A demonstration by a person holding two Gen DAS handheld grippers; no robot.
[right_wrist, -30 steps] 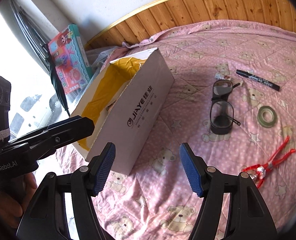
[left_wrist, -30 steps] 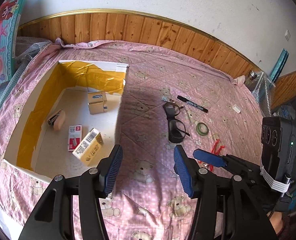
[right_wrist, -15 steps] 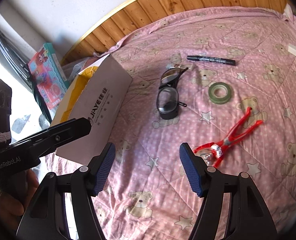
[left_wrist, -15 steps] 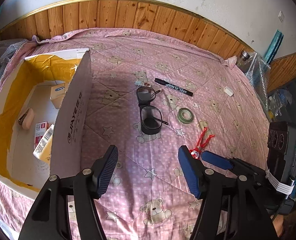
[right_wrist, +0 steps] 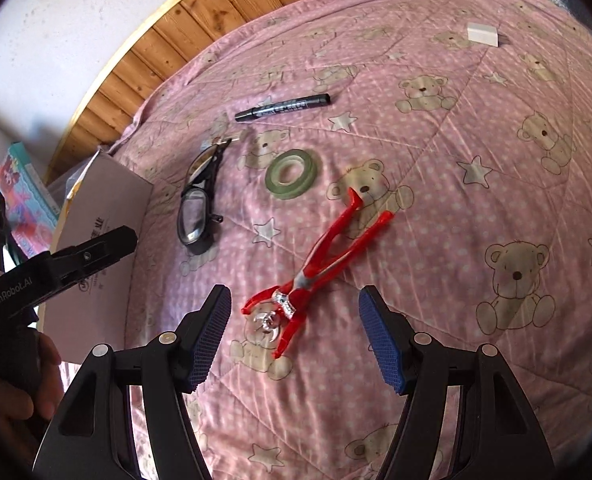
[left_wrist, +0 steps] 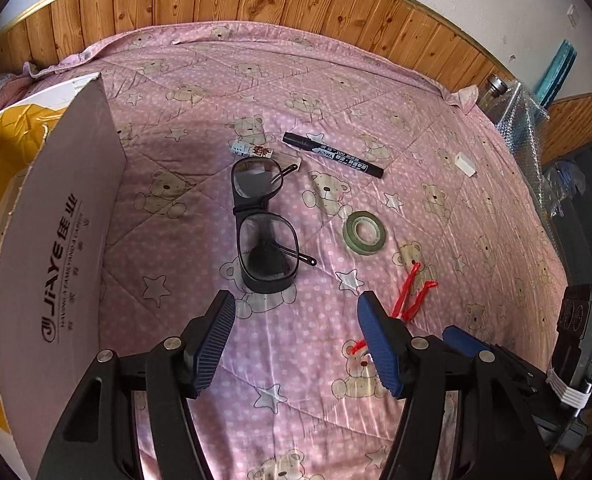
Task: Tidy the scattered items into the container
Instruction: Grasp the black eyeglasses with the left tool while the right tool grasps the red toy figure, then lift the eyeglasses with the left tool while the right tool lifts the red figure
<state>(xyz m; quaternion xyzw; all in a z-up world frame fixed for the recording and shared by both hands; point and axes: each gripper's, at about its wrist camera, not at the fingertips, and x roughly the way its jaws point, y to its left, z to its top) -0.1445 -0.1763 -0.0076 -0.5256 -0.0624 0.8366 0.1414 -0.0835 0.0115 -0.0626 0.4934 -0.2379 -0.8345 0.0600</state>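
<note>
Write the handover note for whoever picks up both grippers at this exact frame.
Left gripper: open, empty, above the quilt just short of the glasses.
Right gripper: open, empty, lined up over the red figure toy.
Cardboard box stands at the left; what it holds cannot be seen from here.
Still loose on the pink quilt: glasses, black marker, green tape roll, red figure toy, a small labelled tube by the glasses, a white block far right.
Left to do: all six into the box.
</note>
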